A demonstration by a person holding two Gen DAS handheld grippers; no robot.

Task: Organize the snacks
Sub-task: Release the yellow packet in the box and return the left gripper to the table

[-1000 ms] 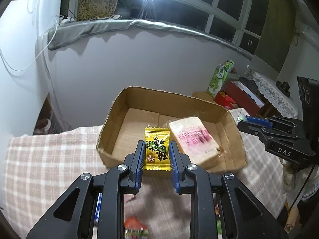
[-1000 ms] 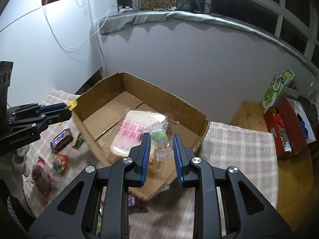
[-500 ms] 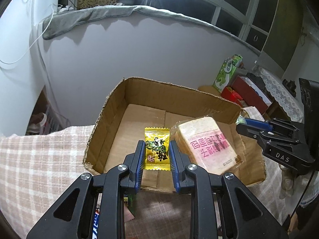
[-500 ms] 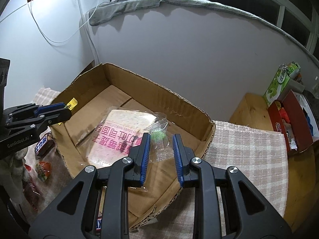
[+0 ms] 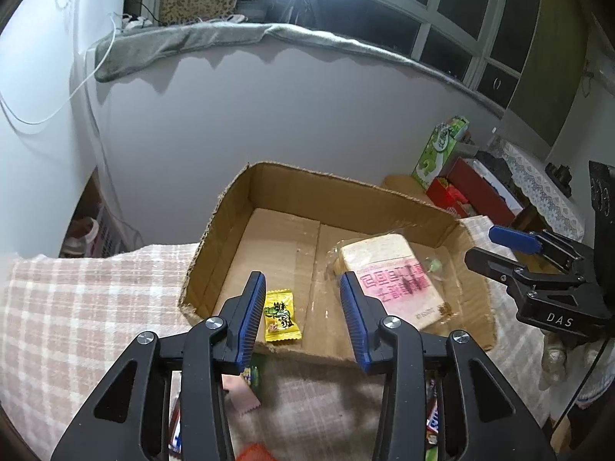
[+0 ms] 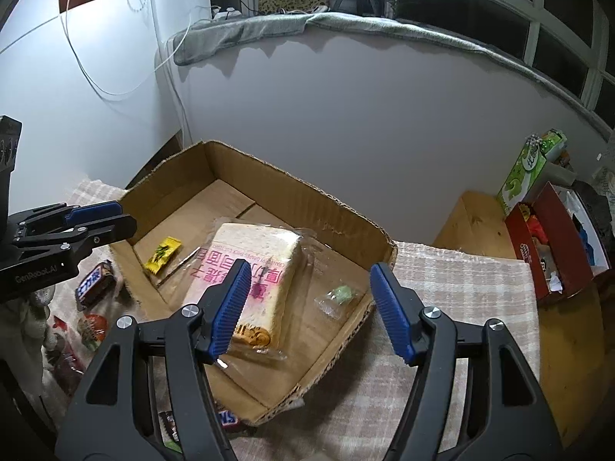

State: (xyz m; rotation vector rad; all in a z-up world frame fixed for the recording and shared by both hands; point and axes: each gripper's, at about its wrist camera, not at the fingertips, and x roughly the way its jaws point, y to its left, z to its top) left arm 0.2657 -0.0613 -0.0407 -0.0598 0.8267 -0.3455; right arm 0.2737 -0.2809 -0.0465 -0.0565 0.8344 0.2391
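An open cardboard box (image 5: 234, 207) (image 6: 346, 207) sits on a checked cloth. Inside lie a wrapped bread slice with pink print (image 5: 388, 269) (image 6: 253, 269), a yellow candy packet (image 5: 280, 317) (image 6: 162, 255) and a small clear packet with a green sweet (image 6: 340, 296) (image 5: 434, 265). My left gripper (image 5: 303, 311) is open and empty above the box's near wall, beside the yellow packet. My right gripper (image 6: 307, 303) is open and empty above the box, over the bread and green sweet.
Chocolate bars (image 6: 94, 284) and red-wrapped snacks (image 6: 90, 326) lie on the cloth (image 5: 77, 307) outside the box; more wrappers (image 5: 246, 395) lie under my left gripper. A green carton (image 6: 526, 173) and a red box (image 6: 553, 246) stand at the right. A wall rises behind.
Both grippers opened. The yellow packet dropped from the left gripper and the green sweet packet from the right gripper; both now lie on the box floor.
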